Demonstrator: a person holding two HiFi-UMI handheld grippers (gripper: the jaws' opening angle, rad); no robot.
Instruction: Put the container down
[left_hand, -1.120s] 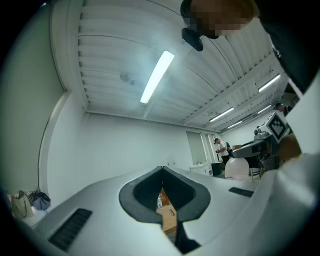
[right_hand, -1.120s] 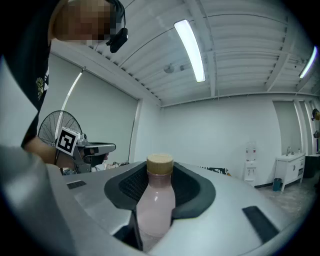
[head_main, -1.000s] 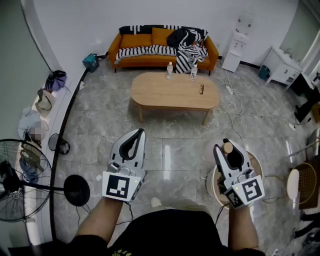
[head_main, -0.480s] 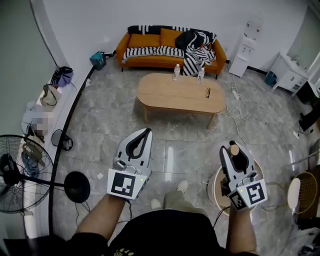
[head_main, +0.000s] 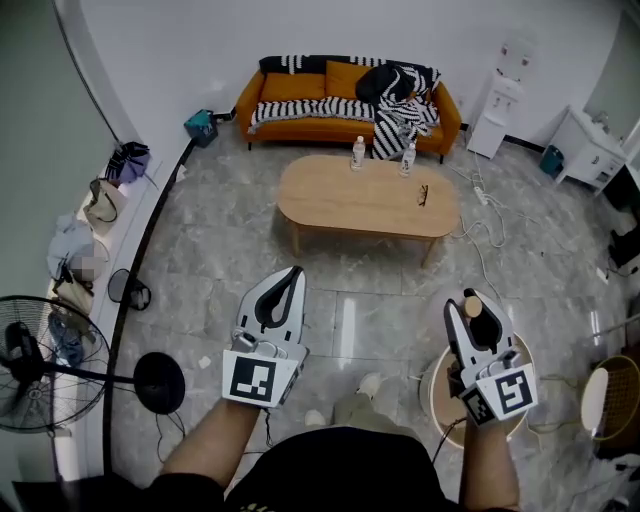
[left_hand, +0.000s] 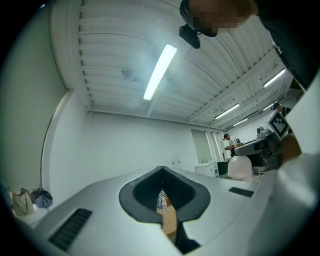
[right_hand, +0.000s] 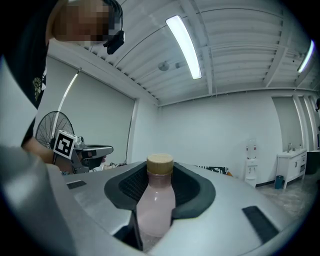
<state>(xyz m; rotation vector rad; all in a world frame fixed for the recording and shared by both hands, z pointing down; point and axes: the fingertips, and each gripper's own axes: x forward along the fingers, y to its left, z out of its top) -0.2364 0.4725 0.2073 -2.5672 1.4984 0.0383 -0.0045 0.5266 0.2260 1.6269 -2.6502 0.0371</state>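
At seven o'clock in the head view, left gripper (head_main: 291, 273) pressed together on nothing, with only a sliver of the far coffee table (head_main: 365, 195) glimpsed through the slit between the jaws. At five o'clock, right gripper (head_main: 472, 316) pinching a pink bottle (right_hand: 156, 200) with a wooden cap, held upright over a small round table (head_main: 438, 385) as seen from above; height over it not clear. Probably mid-carry, not yet lowered onto any surface. Risks from here: could slide down through the pads if the squeeze eases too soon, being smooth and rounded; could topple on landing if set close to the table's rim or released while leaning; could bump the table edge on the way down, with the base hidden under the gripper from the head view. Sits squarely between the two jaws of the right gripper, clamped around the body below the neck, with the cap poking just past the jaw tips toward twelve o'clock in the right gripper view. Lies well apart from the left gripper, off at its three o'clock, untouched from that side.
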